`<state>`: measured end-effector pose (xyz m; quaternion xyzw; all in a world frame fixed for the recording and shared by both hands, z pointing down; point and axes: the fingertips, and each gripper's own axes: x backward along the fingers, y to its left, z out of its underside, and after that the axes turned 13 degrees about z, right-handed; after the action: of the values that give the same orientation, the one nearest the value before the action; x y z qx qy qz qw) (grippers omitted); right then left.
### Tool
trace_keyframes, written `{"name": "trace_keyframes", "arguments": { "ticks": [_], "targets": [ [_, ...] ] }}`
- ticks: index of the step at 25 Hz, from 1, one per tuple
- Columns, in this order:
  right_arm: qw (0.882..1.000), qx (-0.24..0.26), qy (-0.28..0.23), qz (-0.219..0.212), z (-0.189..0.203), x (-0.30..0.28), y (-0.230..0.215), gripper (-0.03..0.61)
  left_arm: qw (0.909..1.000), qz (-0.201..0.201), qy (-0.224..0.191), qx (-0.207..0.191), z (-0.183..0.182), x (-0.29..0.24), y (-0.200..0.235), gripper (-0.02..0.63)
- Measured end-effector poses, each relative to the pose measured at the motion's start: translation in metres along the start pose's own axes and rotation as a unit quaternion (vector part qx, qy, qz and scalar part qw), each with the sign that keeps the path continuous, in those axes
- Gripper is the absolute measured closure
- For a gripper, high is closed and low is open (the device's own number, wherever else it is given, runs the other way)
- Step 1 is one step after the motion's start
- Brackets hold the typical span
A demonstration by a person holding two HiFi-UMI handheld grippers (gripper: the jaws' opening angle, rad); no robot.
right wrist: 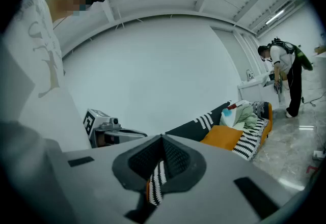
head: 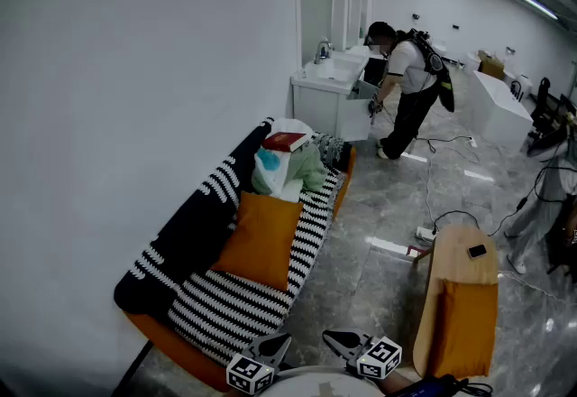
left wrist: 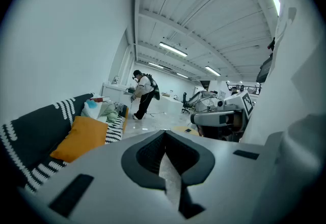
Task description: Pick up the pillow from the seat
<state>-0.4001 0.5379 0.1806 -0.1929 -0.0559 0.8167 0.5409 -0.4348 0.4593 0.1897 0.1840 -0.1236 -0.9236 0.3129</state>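
An orange pillow (head: pixel 261 237) leans against the backrest of a sofa (head: pixel 207 296) covered by a black-and-white striped blanket. Both grippers hover at the bottom of the head view, short of the sofa's near end and well apart from the pillow. My left gripper (head: pixel 270 350) and right gripper (head: pixel 343 343) both have their jaws shut with nothing between them. In the left gripper view the pillow (left wrist: pixel 84 137) lies far off to the left of the shut gripper (left wrist: pixel 165 167). The right gripper view has the pillow (right wrist: pixel 223 136) to the right of its shut gripper (right wrist: pixel 162 167).
A pile of bags and clothes (head: pixel 288 165) sits at the sofa's far end. To the right stands a wooden table (head: pixel 455 269) holding a second orange cushion (head: pixel 467 327) and a phone (head: pixel 477 251). Cables and a power strip (head: pixel 424 231) lie on the floor. A person (head: pixel 406 88) bends at a white sink.
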Motion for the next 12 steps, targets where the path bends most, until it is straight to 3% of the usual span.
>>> {"name": "trace_keyframes", "arguments": {
  "ticks": [12],
  "targets": [
    [0.998, -0.021, -0.054, 0.024, -0.026, -0.034, 0.054, 0.568, 0.9996, 0.017, -0.020, -0.011, -0.009, 0.070, 0.023, 0.604]
  ]
}}
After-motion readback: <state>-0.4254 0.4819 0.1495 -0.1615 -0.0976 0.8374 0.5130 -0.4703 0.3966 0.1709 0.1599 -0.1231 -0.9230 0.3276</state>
